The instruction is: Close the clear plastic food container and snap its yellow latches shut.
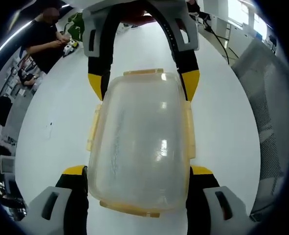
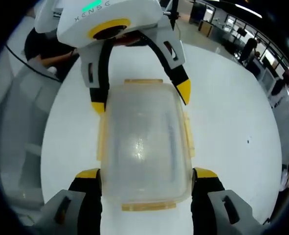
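Nearest us, our left gripper [image 1: 139, 178] and right gripper [image 2: 146, 178] each straddle one end of the container [image 1: 140, 142], jaws spread wide beside its walls, gripping nothing. We judge this brackets it while the lid [image 2: 144, 142] seats. It rests on the white table [image 1: 51, 147], yellow latches [image 1: 189, 129] seemingly unsnapped.

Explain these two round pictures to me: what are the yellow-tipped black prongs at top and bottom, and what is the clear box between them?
Each picture comes from a camera riding on a hand-held two-jaw gripper. In the left gripper view, the left gripper rises from the bottom; the right gripper faces it from the top. The right gripper view mirrors that. Between them on the white table lies the clear food container, lid on, with yellow latches along its edges. Both grippers straddle its ends; whether they squeeze it is unclear.
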The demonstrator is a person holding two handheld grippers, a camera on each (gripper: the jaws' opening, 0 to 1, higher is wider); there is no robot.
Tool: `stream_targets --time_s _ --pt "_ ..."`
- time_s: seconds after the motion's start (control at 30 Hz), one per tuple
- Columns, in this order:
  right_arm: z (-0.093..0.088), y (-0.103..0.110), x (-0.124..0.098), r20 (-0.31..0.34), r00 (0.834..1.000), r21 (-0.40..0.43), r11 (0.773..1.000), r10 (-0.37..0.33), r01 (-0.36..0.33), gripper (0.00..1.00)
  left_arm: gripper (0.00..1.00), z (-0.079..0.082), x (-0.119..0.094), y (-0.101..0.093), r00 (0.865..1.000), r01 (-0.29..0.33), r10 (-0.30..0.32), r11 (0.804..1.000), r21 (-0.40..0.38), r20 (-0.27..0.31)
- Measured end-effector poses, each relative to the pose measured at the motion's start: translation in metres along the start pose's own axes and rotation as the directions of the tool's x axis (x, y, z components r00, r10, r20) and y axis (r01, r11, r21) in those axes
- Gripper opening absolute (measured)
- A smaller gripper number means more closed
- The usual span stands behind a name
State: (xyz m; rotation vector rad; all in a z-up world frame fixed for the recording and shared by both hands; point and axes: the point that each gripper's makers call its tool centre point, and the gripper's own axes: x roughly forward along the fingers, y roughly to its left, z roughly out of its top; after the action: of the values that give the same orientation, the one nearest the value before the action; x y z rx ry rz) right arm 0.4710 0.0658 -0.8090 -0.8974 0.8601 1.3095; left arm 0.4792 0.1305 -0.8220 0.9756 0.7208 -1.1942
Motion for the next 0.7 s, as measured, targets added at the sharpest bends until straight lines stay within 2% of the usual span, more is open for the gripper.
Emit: stream_targets --time_s 0.4,0.53,0.7 --pt "0.001 -0.001 0.000 0.003 1.000 -0.007 1.000 -0.019 0.019 0.77 0.84 0.001 0.000 0.001 1.000 -0.004 0.004 1.000 0.021 0.001" --pt "0.003 -0.003 -0.002 0.012 0.999 -0.003 0.999 -0.033 0.033 0.78 0.83 0.008 -0.005 0.001 1.000 0.002 -0.003 1.000 0.015 0.026" --pt "0.004 -0.003 -0.008 0.026 0.998 0.006 0.999 -0.049 0.049 0.79 0.88 0.015 -0.007 0.000 0.999 -0.008 0.007 1.000 0.024 0.043"
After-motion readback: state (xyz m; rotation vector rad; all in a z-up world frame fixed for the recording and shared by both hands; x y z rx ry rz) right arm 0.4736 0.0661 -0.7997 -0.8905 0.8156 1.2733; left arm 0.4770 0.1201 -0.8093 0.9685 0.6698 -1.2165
